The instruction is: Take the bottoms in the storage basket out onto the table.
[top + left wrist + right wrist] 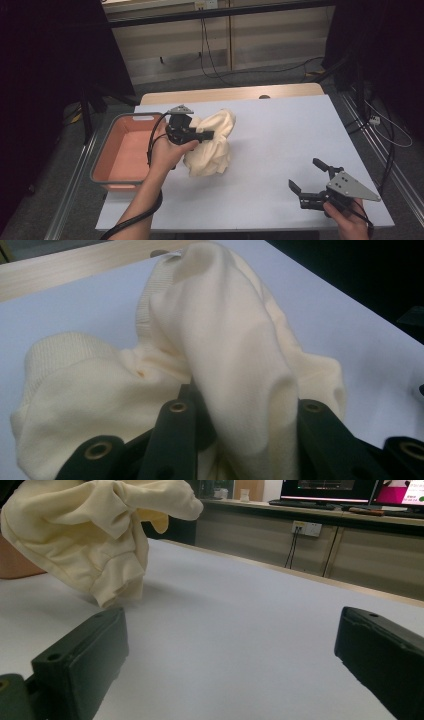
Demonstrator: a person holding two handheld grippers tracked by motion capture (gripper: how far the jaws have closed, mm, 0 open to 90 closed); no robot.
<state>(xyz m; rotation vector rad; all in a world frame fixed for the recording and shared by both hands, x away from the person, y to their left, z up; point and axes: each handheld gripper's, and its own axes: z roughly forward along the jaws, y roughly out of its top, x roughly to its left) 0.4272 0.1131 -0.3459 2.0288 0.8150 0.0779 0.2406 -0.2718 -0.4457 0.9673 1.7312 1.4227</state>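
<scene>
A cream-coloured sweater [212, 145] hangs bunched up over the left half of the white table [280, 150], its lower folds touching the tabletop. My left gripper [204, 135] is shut on a fold of it, just right of the basin; in the left gripper view the cloth [225, 350] bulges up between the black jaws of the left gripper [240, 415]. My right gripper [308, 176] rests near the table's front right corner, jaws wide open and empty. In the right gripper view the sweater [95, 535] hangs at the upper left, well beyond the right gripper [230, 655].
An orange basin with a grey rim [125, 150] sits at the table's left edge, nothing visible inside. A wooden strip [235, 93] borders the far side. Cables lie on the floor behind. Dark curtains flank both sides.
</scene>
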